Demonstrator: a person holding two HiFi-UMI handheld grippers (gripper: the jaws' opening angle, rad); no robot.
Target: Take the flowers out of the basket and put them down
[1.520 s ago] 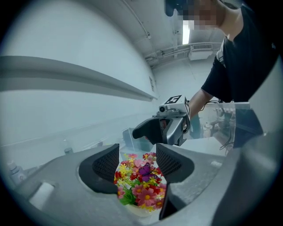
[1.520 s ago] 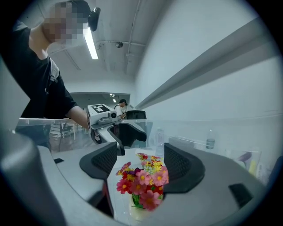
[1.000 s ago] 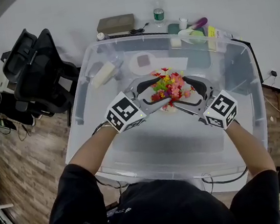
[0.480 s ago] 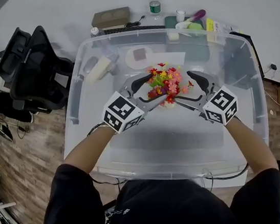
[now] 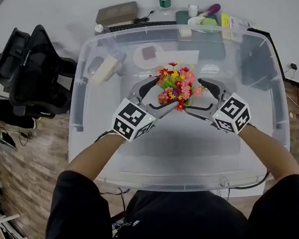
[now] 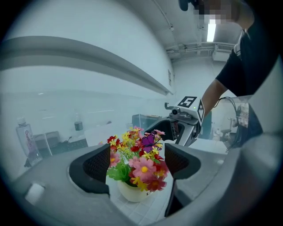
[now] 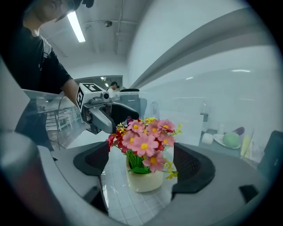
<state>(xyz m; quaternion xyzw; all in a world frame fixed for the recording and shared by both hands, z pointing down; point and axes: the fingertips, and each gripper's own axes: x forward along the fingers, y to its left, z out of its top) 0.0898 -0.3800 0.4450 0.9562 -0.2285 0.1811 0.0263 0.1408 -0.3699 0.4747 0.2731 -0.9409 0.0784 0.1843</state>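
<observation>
Left gripper (image 5: pixel 161 94) reaches into the clear plastic bin (image 5: pixel 180 145) from the left. Its jaws are spread wide, having just been opening, and it grips nothing: in the left gripper view the pads stand off either side of a small white pot (image 6: pixel 132 193) without pressing on it. Between the two grippers the flowers (image 5: pixel 178 84), a bunch of red, pink and yellow blooms with green leaves, stand upright in that pot on the bin's floor, near its middle. To the right, the right gripper (image 5: pixel 195 96) faces the left one across the bunch. Its jaws too have just been opening and stand wide apart, the pot between them but untouched. Both of the person's forearms (image 5: pixel 97 158) come in over the bin's near rim
</observation>
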